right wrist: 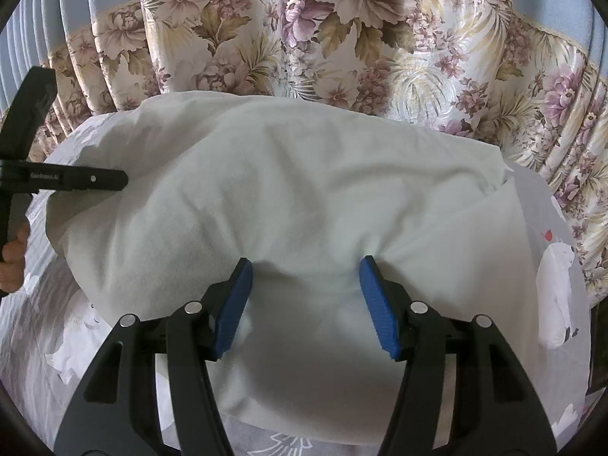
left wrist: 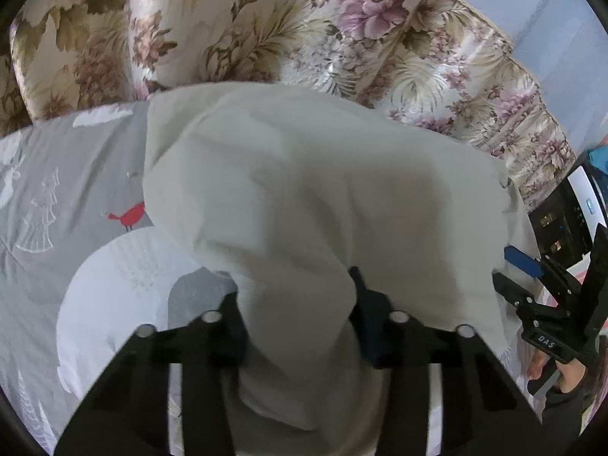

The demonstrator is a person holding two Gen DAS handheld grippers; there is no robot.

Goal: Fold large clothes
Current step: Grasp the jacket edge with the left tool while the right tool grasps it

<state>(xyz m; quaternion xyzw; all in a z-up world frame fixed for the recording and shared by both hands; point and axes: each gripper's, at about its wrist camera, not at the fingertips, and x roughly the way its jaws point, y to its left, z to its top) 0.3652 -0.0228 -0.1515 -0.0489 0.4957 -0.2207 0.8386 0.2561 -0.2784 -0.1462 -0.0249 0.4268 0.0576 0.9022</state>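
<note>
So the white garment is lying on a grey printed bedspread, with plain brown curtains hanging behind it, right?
Not quite. The curtains are floral, pink and tan blooms on cream, not plain brown; the right wrist view shows them. The white garment does lie on the grey printed bedspread.

White garment [left wrist: 304, 197] draped over left gripper [left wrist: 300, 304], jaws apart, above grey printed bedspread [left wrist: 68, 190].

Grey bedspread [left wrist: 72, 190] printed with white trees, white bears and a small red bird [left wrist: 129, 216]; large white bear [right wrist: 556, 288] near its right edge; floral curtain [right wrist: 342, 38] in pink, olive and cream hanging past its far edge, pale blue fabric above; black shelf unit [left wrist: 558, 224] beyond its right edge.
</note>
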